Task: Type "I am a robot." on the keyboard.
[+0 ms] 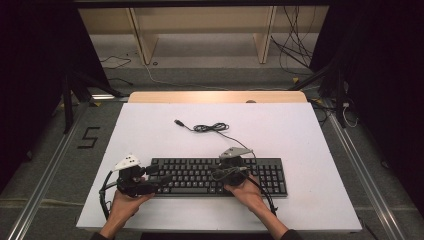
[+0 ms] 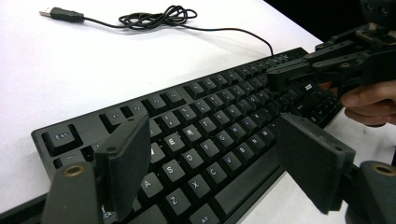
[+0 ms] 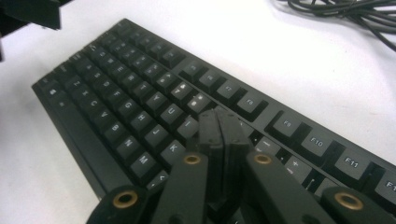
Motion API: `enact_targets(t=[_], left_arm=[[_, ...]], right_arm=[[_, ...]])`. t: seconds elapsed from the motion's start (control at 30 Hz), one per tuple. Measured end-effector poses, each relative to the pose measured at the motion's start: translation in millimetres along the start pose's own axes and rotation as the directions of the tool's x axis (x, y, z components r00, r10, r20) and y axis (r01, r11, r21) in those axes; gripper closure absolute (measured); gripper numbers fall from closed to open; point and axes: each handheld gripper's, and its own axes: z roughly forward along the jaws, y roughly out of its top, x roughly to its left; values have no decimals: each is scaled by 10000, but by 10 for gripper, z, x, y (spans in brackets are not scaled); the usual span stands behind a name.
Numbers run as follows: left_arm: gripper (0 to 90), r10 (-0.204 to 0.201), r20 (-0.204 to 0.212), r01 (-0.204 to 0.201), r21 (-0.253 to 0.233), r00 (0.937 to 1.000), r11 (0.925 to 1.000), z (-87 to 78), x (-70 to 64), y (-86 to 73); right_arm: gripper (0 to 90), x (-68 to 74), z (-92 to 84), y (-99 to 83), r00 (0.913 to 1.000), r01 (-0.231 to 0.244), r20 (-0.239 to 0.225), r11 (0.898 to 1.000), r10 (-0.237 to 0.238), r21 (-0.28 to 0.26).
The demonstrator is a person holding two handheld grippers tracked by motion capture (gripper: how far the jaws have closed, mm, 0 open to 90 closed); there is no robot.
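High view: black keyboard [image 1: 220, 176] under both claws, left claw [image 2: 219, 158] apart, right claw [image 3: 223, 128] together, coiled cable [image 1: 210, 128] beyond.

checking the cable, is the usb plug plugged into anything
No, the usb plug lies loose on the white table, its cable coiled nearby.

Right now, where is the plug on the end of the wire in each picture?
High view: plug behind the keyboard, left of the wire coil.
Left gripper view: plug top left.
Right gripper view: plug out of frame.
Shared landmark: the coil.
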Motion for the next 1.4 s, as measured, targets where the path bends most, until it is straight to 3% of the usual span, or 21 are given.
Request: enact_targets(t=[0.6, 0.9, 1.0, 1.1, 1.3, 1.4], left_arm=[[262, 204, 64, -204, 10, 9998, 9998, -8, -36, -29], [263, 220, -10, -220, -40, 9998, 9998, -20, -20, -31], [263, 197, -31, -197, -107, 9998, 9997, -26, -13, -30], [263, 196, -46, -197, -167, 9998, 9997, -40, -4, -28], [263, 202, -38, -203, -258, 9998, 9995, -44, -8, -28], [263, 182, -43, -183, -308, 9998, 9994, -48, -6, -28]], right_arm=[[900, 33, 203, 4, 9996, 200, 170, 9978, -211, 628], [900, 46, 214, -3, 9992, 265, 271, 9977, -283, 627], [881, 33, 191, 3, 9997, 24, 250, 9987, -36, 500], [859, 16, 110, 26, 9998, -195, 25, 9998, 195, -7], [795, 32, -52, 38, 9988, -336, -386, 9973, 311, -659], [727, 66, -84, 25, 9973, -265, -696, 9974, 218, -677]])
